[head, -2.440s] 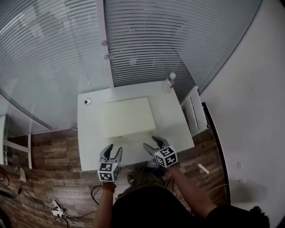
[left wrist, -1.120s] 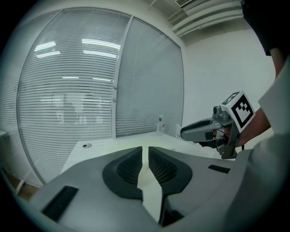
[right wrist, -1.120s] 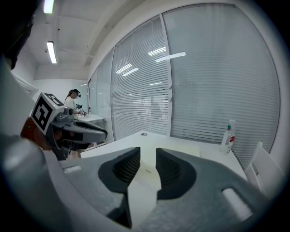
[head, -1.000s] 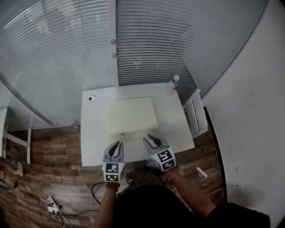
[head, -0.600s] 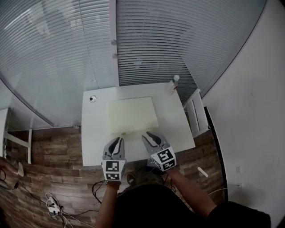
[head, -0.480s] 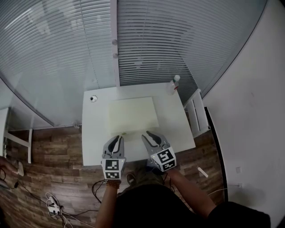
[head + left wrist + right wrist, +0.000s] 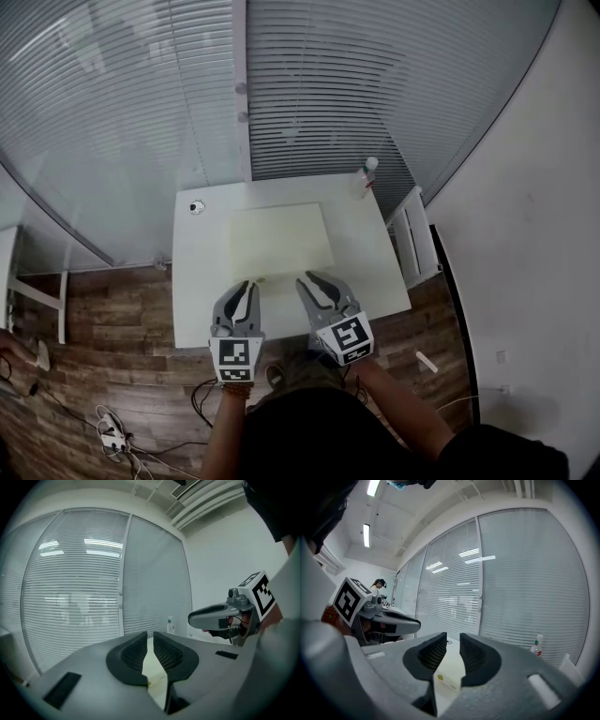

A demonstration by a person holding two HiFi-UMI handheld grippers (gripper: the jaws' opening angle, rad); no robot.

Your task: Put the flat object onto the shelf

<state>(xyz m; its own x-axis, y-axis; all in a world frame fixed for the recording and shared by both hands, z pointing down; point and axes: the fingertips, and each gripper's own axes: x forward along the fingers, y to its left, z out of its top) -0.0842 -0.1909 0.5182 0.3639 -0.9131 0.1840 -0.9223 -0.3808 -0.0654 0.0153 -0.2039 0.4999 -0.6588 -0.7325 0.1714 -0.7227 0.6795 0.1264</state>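
Head view takes in the whole white bench [image 7: 202, 281]. A plain, pale cream flat board [image 7: 281, 239] lies at its middle, long sides parallel to the bench's near edge, and a bottle [image 7: 362, 175] stands at the far right corner. The left hand-held gripper [image 7: 248, 286] hovers by the board's near side, its jaws a narrow slit apart and pinching nothing. The right hand-held gripper [image 7: 307, 277] beside it has just been closing, likewise empty, with the board only showing through the gap. Only the right gripper view shows a yellow-green sticker [image 7: 441, 677] on the board's near edge face.
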